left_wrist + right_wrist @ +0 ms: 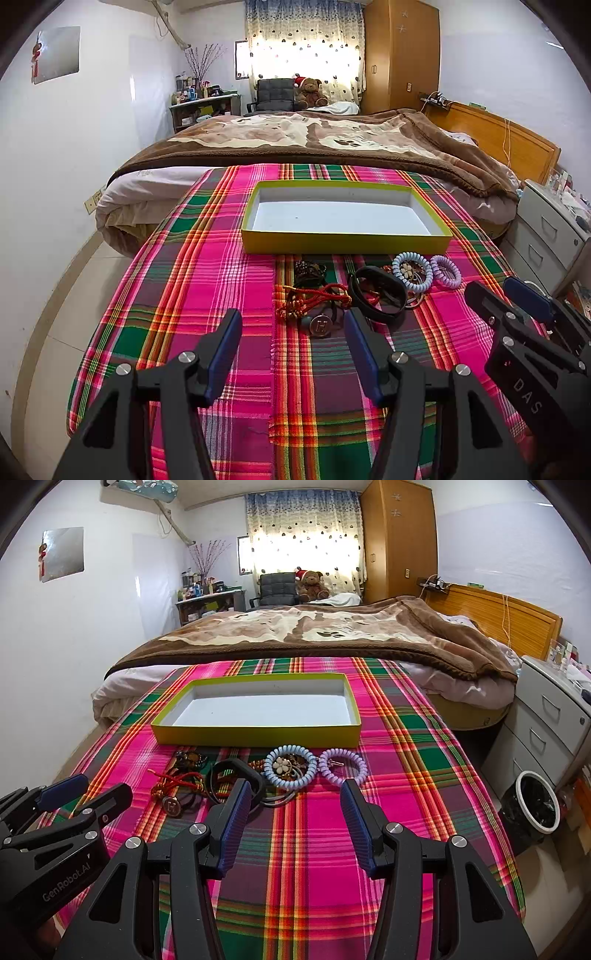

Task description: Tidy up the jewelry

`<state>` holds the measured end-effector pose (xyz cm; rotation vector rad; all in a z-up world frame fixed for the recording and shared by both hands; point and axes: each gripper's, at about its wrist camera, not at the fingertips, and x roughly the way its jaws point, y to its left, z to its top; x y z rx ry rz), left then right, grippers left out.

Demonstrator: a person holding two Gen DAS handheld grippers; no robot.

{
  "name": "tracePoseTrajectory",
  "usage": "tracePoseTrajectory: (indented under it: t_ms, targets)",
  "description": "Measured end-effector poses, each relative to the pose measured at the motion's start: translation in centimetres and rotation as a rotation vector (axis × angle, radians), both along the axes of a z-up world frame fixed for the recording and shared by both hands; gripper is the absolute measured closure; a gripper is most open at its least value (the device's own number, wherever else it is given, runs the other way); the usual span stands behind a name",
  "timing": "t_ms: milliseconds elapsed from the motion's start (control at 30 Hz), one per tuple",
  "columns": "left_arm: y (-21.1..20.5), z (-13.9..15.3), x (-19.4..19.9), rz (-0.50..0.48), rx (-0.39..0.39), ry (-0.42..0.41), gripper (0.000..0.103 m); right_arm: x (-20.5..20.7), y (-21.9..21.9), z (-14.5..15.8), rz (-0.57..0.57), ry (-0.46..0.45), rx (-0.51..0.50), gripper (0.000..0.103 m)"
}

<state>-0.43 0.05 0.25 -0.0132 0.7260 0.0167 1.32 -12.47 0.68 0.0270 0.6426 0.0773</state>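
An empty yellow-green box (345,245) (258,734) with a white floor stands on the plaid cloth. In front of it lies a heap of jewelry: a black band (378,295) (236,775), a red knotted cord (314,299) (177,781), a round "H" charm (320,326) (172,805), a blue coil tie (412,273) (291,770) and a purple coil tie (446,271) (342,768). My left gripper (293,328) (86,795) is open and empty, just short of the heap. My right gripper (295,794) (495,290) is open and empty, near the coil ties.
The plaid cloth (207,280) covers a table against a bed with a brown blanket (295,140). A grey drawer unit (546,723) and a bin (533,801) stand to the right.
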Motion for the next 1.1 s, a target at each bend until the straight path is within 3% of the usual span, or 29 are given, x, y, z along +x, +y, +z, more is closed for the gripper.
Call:
tracePoseTrajectory:
  t_ms: [1100]
  targets:
    - [0.34,-0.09,0.17,0.01,-0.004,0.011,0.044,0.04,0.27,0.15,0.016,0.0,0.008,0.052]
